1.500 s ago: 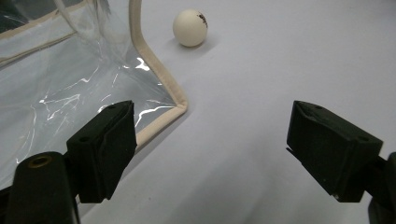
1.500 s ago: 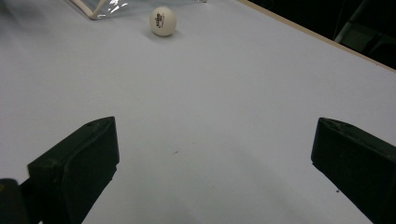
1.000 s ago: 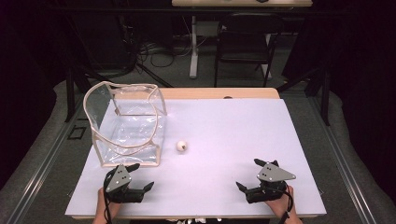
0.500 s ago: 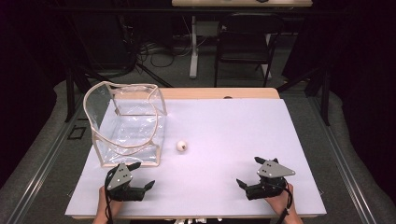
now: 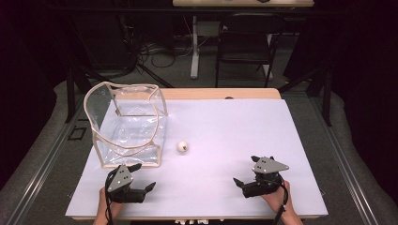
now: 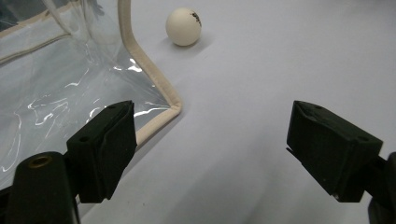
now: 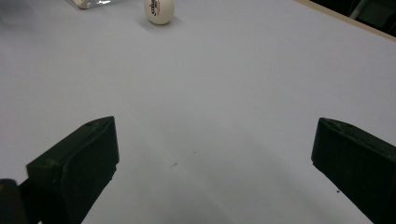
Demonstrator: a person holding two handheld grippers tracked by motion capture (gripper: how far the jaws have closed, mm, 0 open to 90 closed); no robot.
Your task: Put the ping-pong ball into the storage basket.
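While the ball (image 5: pixel 182 146) rests on the white table (image 5: pixel 244 126), just right of the bag (image 5: pixel 126 124) and slightly nearer than the middle of the sheet, I hold both grippers at the near edge, well apart from it. It is a white ball with a small dark print on top, lying free, touching neither the bag nor a jaw. From my left gripper view the ball (image 6: pixel 184 26) sits far ahead, beyond the bag's near right corner (image 6: pixel 154 84), whose beige trim bends on the table between my jaws and the ball. From my right gripper view the ball (image 7: pixel 159 10) lies at the far left, with bare table before it.

My left gripper (image 5: pixel 139 177) is near the left corner, just near of the bag, jaws spread wide with nothing between them. My right gripper (image 5: pixel 246 171) is near the right corner, jaws likewise spread and empty. Each gripper is held in one hand (image 5: pixel 274 199). The bag is clear plastic, standing upright with its mouth facing up and somewhat slumped. Beyond the table's far edge stands a dark chair (image 5: pixel 246 35).
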